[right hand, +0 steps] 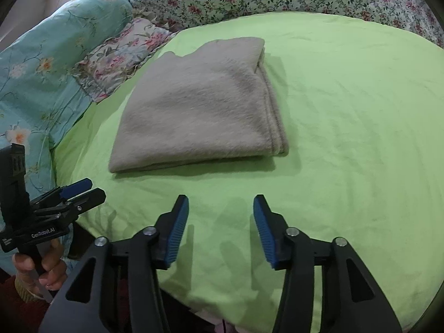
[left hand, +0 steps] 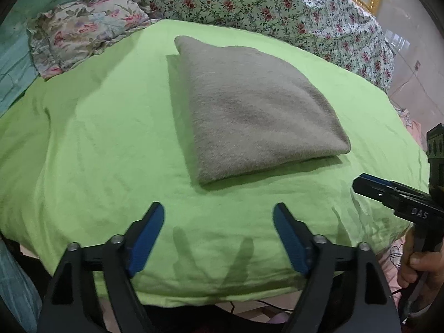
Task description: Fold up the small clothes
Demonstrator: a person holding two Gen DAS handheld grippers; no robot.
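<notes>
1. My left gripper [left hand: 219, 219] hangs spread wide, empty, near the bed edge.
2. The grey cloth [left hand: 249, 111] lies folded mid green sheet [left hand: 97, 138], untouched; I'd square its layered edges gently.
3. My right gripper [right hand: 221, 213] gapes, empty.

Green sheet [right hand: 347, 138] lies bare along its near edge; folded cloth [right hand: 199, 116] sits mid-sheet, pillows [right hand: 122, 55] crowding the far-left corner.

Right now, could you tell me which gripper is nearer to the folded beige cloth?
Hard to call. Left gripper and right gripper both hover open over the green sheet, short of the folded beige cloth.
</notes>
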